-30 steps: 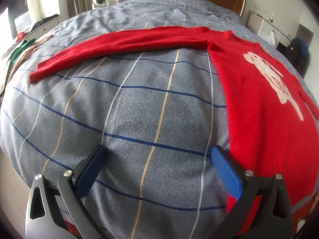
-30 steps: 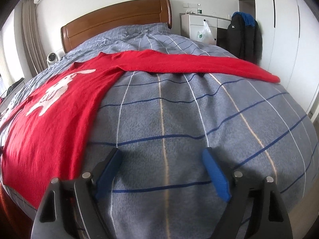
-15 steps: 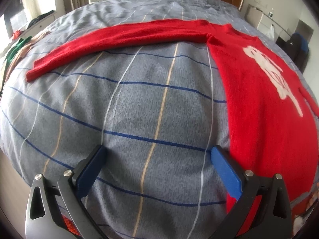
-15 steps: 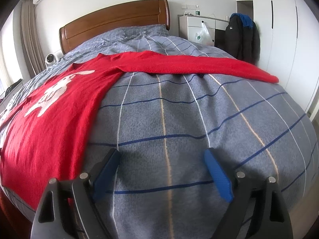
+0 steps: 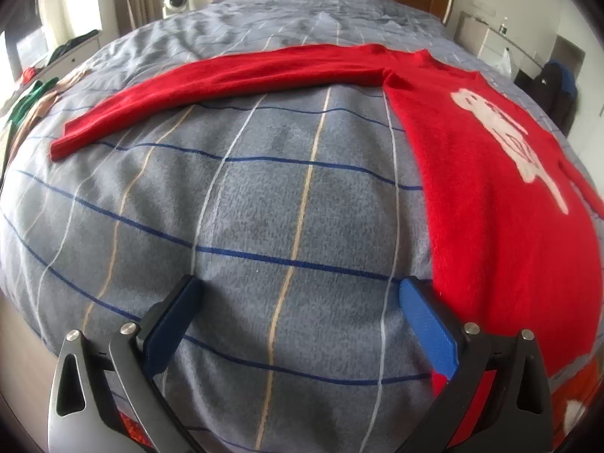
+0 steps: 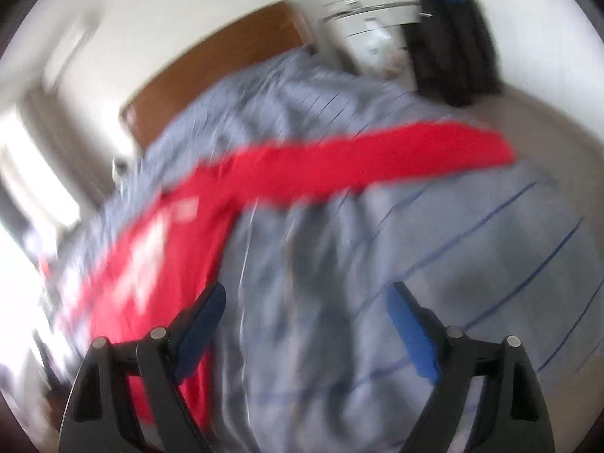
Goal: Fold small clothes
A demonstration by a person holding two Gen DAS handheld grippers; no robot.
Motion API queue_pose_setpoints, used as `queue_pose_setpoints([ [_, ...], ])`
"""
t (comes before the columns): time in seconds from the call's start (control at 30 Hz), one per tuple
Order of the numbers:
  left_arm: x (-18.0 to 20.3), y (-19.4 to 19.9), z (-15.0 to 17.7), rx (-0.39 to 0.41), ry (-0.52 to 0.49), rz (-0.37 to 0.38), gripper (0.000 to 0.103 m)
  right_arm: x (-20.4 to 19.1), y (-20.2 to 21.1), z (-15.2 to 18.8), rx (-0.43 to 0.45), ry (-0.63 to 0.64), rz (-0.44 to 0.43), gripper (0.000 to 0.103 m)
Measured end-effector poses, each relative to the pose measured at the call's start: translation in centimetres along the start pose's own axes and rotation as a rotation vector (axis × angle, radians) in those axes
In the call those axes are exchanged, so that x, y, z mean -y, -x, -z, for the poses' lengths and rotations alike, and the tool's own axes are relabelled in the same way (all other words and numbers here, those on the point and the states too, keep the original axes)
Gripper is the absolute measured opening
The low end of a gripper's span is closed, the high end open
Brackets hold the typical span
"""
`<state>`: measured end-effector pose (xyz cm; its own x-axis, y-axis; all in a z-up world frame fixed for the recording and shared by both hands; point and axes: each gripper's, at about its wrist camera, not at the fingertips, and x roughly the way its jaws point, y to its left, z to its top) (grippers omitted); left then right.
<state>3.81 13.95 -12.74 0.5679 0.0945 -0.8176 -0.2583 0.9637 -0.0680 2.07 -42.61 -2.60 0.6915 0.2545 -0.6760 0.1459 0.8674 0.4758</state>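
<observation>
The left tongs (image 5: 300, 317) hang tilted steeply downward, both dark arms fanning out from the bottom of the left wrist view, blue pads (image 5: 428, 326) facing each other across a wide gap with nothing pinched between them. The picture here is sharp. The right tongs (image 6: 305, 319) also stand wide apart, empty, their blue pads (image 6: 413, 336) splayed at the ends of black arms with silver pivot pins. Everything beyond them in the right wrist view is smeared and slanted, while the tongs themselves read crisp against the blur.
</observation>
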Motion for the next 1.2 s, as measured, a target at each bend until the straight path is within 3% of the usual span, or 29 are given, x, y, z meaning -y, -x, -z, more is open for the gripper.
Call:
queue_pose_setpoints([
  [0.07,0.0,0.0,0.0,-0.002,0.008,0.0,0.103,4.2,-0.4,-3.4,-0.008,-0.184,-0.036,0.085],
  [0.13,-0.1,0.1,0.0,-0.004,0.015,0.001,0.103,7.7,-1.8,-5.1,-0.05,-0.35,-0.055,0.066],
  [0.23,-0.1,0.0,-0.1,-0.006,0.022,-0.006,0.103,11.7,-3.8,-5.6,-0.069,-0.559,-0.086,0.066],
  [0.33,0.0,0.0,-0.1,-0.005,0.023,-0.011,0.103,13.7,-5.3,-5.7,-0.026,-0.667,-0.092,0.062],
  [0.5,0.1,0.0,0.0,-0.001,0.023,-0.011,0.103,14.1,-7.0,-6.6,0.06,-0.714,-0.089,0.054],
  [0.57,0.1,0.0,0.1,0.009,0.022,-0.013,0.103,14.0,-8.0,-7.4,0.053,-0.697,-0.054,0.033],
  [0.6,0.1,0.0,0.1,0.012,0.023,-0.013,0.103,14.0,-8.3,-7.7,0.035,-0.683,-0.027,0.003],
  [0.67,0.0,0.1,0.1,0.014,0.027,-0.01,0.103,13.3,-8.5,-8.9,0.028,-0.663,0.028,0.004],
  [0.8,0.0,0.1,0.3,0.028,0.03,-0.007,0.103,5.6,-7.5,-13.9,0.078,-0.468,-0.07,0.004],
  [0.93,-0.1,0.2,0.4,0.032,0.032,-0.003,0.103,-9.0,-7.6,-17.9,0.053,-0.162,-0.259,0.004],
  [1.1,-0.1,0.2,0.4,0.033,0.034,-0.002,0.103,-24.4,-11.5,-15.5,-0.083,0.104,-0.399,0.004],
  [1.2,-0.1,0.3,0.5,0.035,0.036,-0.004,0.103,-30.3,-14.8,-11.9,-0.163,0.221,-0.408,0.008],
])
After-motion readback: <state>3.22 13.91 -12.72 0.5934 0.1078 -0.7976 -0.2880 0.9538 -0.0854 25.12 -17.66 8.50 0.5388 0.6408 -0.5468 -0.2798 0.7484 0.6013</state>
